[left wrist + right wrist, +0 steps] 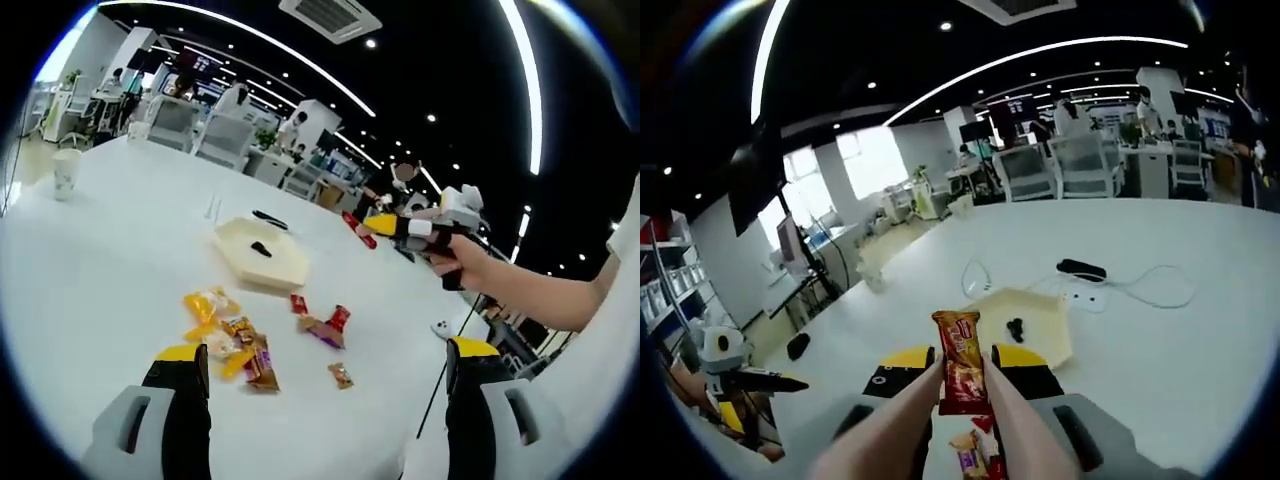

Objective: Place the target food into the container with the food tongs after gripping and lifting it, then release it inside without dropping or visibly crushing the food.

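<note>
step: transport. The red snack packet (961, 362) is gripped and lifted clear of the tabletop (1180, 350); it is not yet over the container.
right gripper (962, 372): its yellow-tipped fingers (905, 358) are closed in on a pair of pale tongs (902, 420), whose 2 arms converge and pinch the packet at its lower half. In the left gripper view the same gripper (385, 227) hangs in the air on the right, held in a hand (468, 255), with the red packet (359, 229) sticking out toward the container.
left gripper (330, 370): fingers (182, 362) spread wide, nothing between them, hovering above the near tabletop (90, 290).
target food: packet upright in the tongs, no visible buckling, so the squeeze looks acceptable.
container: cream hexagonal tray (1038, 322), just beyond the packet in the right gripper view; a small dark item (1015, 327) already lies inside. In the left gripper view the tray (262, 255) sits mid-table, left of the carried packet.
other food: loose pile of wrapped snacks (230, 345) near the left gripper, a few more wrappers (325, 325) to its right, well apart from the tray.
clutter: black cable and charger (1082, 269) beyond the tray; paper cup (66, 172) at far left.
next move, my read: carry the packet forward over the tray's open middle, lower it near the floor, then ease the squeeze so the tongs open. Keep pressure steady until then; a drop from height could bounce it out.
</note>
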`<state>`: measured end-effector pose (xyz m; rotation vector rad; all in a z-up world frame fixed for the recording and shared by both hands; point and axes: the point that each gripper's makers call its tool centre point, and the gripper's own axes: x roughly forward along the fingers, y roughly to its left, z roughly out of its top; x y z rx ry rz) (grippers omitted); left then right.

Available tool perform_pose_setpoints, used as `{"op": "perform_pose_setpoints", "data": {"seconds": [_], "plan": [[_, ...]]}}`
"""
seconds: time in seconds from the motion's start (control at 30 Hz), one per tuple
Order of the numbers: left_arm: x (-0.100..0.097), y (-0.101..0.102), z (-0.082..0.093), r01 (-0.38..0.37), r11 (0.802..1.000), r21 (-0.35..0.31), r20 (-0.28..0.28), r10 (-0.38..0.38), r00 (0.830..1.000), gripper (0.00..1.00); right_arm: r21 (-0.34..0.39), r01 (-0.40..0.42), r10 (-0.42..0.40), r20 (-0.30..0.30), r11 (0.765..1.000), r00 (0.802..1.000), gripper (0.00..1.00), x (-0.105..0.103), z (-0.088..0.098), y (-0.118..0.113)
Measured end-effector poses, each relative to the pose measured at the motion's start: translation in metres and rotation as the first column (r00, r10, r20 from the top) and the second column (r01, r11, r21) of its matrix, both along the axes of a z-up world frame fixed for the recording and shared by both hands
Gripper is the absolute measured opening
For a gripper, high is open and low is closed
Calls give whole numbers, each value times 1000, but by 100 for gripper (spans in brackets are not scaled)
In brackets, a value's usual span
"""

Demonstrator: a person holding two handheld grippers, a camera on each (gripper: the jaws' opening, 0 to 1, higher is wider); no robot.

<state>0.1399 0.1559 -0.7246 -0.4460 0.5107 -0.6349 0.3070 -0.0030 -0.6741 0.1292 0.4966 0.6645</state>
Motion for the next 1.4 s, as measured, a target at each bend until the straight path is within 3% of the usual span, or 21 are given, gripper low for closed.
{"op": "perform_pose_setpoints", "data": {"seconds": [0.67,0.93,1.4], "plan": [[2,8,5,-24,1000,-8,20,24,1000,99,-34,11,-10,25,999,1000,21,24,16,2],[6,8,2,-24,1000,2,16,24,1000,99,-41,3,-1,34,999,999,22,27,19,12],[22,8,-7,-21,1000,10,-10,21,1000,99,6,35,-36,46,999,998,22,46,31,22]]}}
